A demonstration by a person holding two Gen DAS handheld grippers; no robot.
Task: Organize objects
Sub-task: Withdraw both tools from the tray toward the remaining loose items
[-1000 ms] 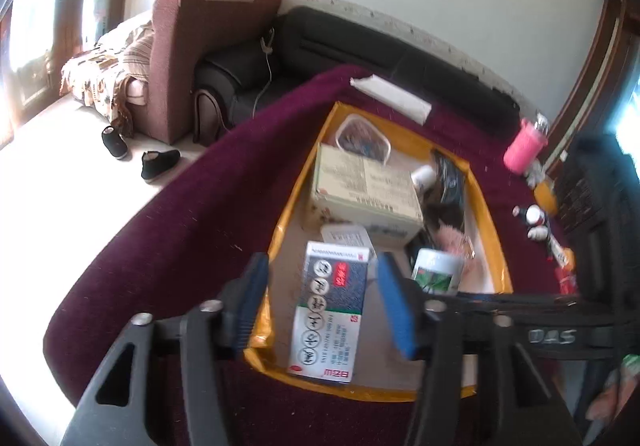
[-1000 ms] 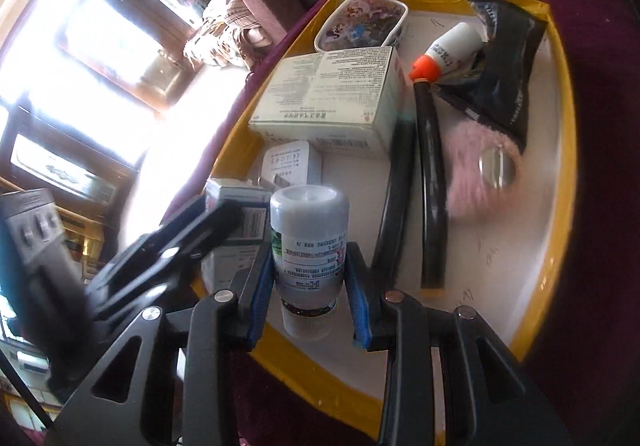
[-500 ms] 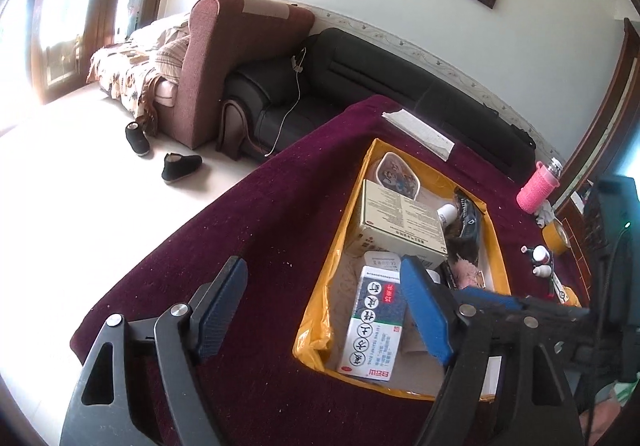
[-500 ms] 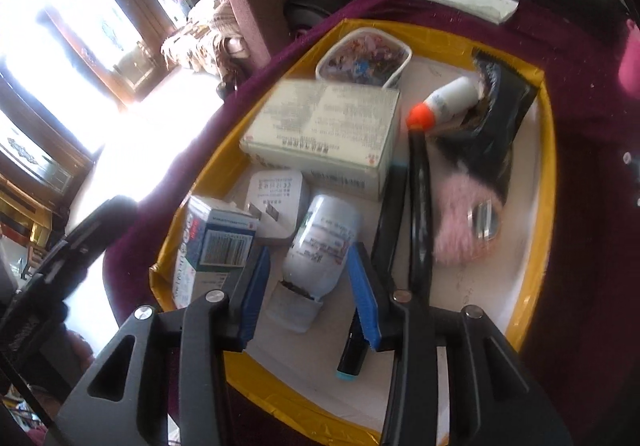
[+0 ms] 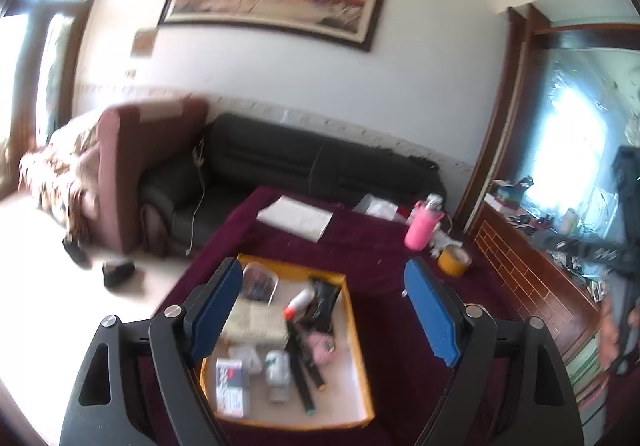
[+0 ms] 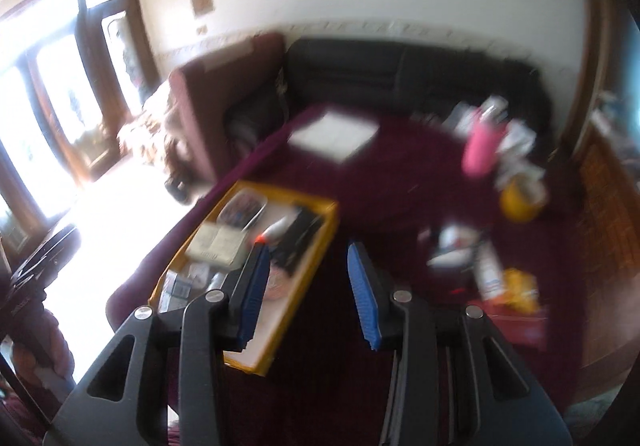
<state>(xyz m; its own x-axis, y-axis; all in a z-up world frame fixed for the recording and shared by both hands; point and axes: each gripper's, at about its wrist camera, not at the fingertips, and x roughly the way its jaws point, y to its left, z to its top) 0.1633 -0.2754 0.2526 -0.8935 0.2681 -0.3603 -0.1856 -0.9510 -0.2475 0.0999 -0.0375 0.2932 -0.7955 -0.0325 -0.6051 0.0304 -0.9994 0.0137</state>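
A yellow-rimmed tray [image 5: 354, 326] [image 6: 316, 242] lies on the maroon table far below both grippers. In it lie a medicine box [image 5: 230, 386], a white bottle [image 5: 278, 366] on its side, a large pale box [image 5: 254, 322], an orange-capped tube [image 5: 298, 302], a black pouch [image 5: 324, 298] and a black stick [image 5: 302, 370]. My left gripper [image 5: 324, 314] hangs high over the tray, its jaws opening, nothing between them. My right gripper [image 6: 308, 282] is raised to the tray's right, jaws opening and empty. The right wrist view is blurred.
A pink bottle [image 5: 420, 230] [image 6: 482, 149], a yellow tape roll [image 5: 454, 262] and small items [image 6: 492, 278] stand on the table's right side. White paper [image 5: 296, 217] lies at the far end. A black sofa [image 5: 288, 165] and wooden cabinet [image 5: 532, 278] border the table.
The right gripper let go of the white bottle, which now lies in the tray. Both grippers opened wider and rose high above the tray, pulling back from it.
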